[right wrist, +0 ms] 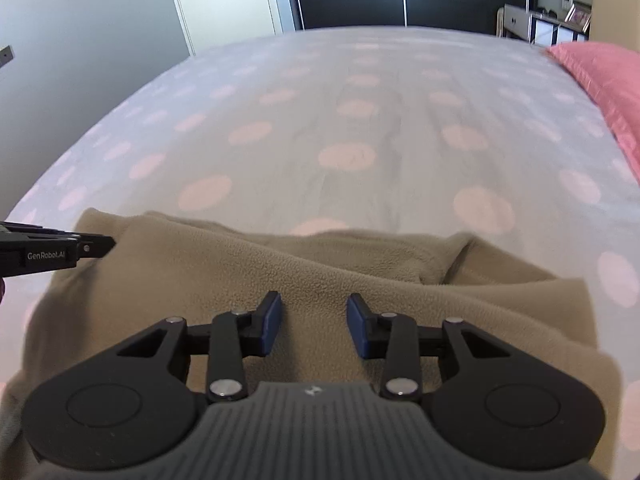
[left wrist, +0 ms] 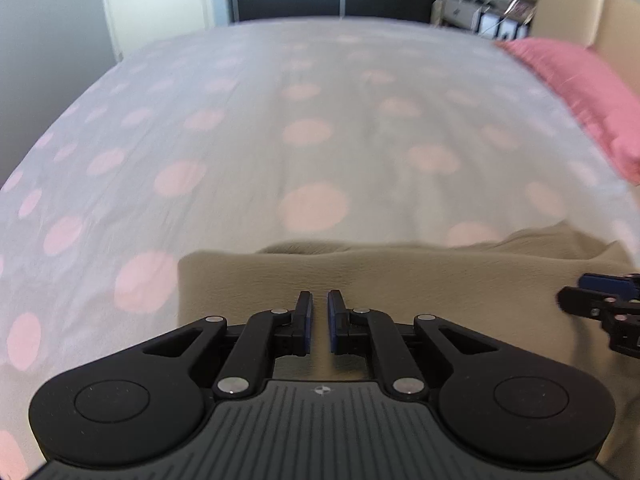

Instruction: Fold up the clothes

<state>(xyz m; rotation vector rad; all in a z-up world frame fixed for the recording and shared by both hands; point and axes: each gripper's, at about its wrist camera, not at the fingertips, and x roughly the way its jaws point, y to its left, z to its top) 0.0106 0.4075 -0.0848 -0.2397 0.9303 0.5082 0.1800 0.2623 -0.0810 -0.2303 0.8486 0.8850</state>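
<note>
Right wrist view shows the fleece [right wrist: 304,280], a tan garment, lying on the near part of the bed [right wrist: 320,120], bunched and partly doubled over itself. Its long axis runs left to right across the view, with a rumpled far edge and a raised fold toward the right. The right gripper [right wrist: 314,320] hangs directly over the middle of the fleece, jaws set wide with nothing between them. At the left edge of the same view the left gripper [right wrist: 100,245] reaches in from the side over the fleece's far left corner.

Left wrist view puts the left gripper [left wrist: 319,320] above the left end of the fleece [left wrist: 400,276], whose left edge lies just left of the fingers. Its jaws are narrow, a slim gap showing bare cloth behind; they appear to hold nothing, though I cannot tell whether the tips touch the fabric. The right gripper [left wrist: 600,292] shows at the far right edge, tips hidden.

Each gripper covers its own end, so the fold likely turns on the cloth's left-right axis: near edge carried toward the far edge. A pink pillow [right wrist: 600,80] lies well apart on the far right.
</note>
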